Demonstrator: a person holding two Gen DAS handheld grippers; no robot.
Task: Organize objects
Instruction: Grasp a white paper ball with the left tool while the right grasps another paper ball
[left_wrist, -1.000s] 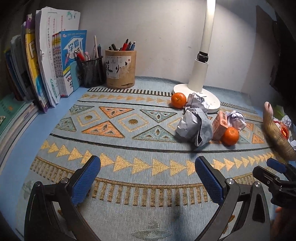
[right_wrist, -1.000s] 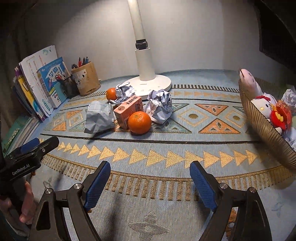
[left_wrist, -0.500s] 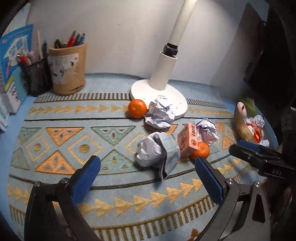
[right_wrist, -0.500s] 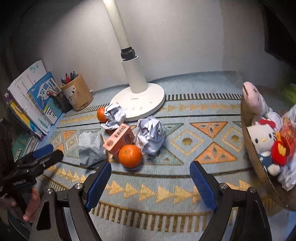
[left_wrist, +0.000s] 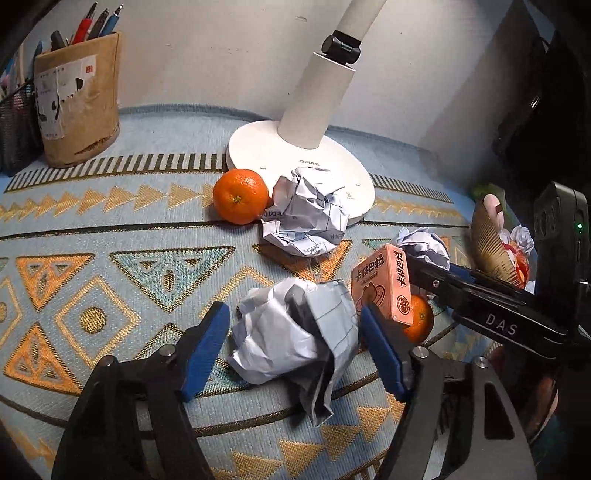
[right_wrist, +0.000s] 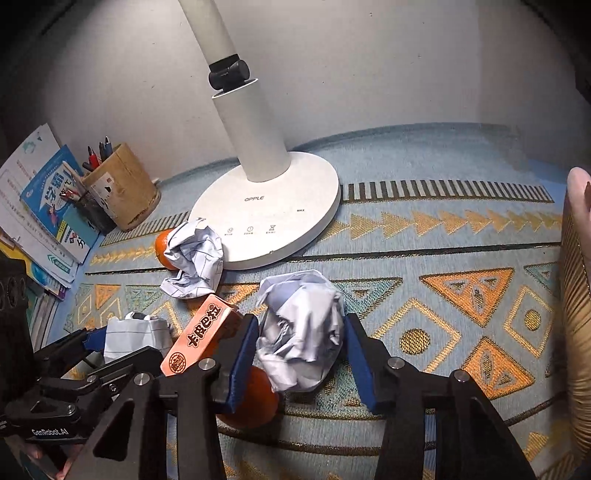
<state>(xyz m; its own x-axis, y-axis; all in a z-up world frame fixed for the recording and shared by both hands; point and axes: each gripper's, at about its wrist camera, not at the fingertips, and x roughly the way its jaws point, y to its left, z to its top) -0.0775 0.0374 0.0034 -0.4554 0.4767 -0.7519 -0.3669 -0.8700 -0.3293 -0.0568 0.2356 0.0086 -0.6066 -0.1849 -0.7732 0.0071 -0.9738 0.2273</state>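
My left gripper (left_wrist: 292, 310) straddles a large crumpled paper ball (left_wrist: 291, 339) on the patterned mat, jaws closing. Its right pad touches the paper and a narrow gap shows at the left pad. My right gripper (right_wrist: 301, 319) is closing on a second crumpled paper ball (right_wrist: 299, 328), both blue pads against its sides. Between the two grippers stands a pink carton (right_wrist: 203, 339), tilted, with an orange (right_wrist: 255, 398) beside it. A third paper ball (left_wrist: 306, 218) and another orange (left_wrist: 240, 195) lie at the lamp base (left_wrist: 299, 162).
A brown pen holder (left_wrist: 77, 99) and a mesh cup stand at the back left, with upright books (right_wrist: 48, 210) beside them. A woven basket (left_wrist: 491, 243) with plush toys sits at the right edge. The lamp pole rises close behind the objects.
Both grippers moved forward and down over the pile. Each now has a crumpled paper ball between its fingers, and both sets of jaws have narrowed.
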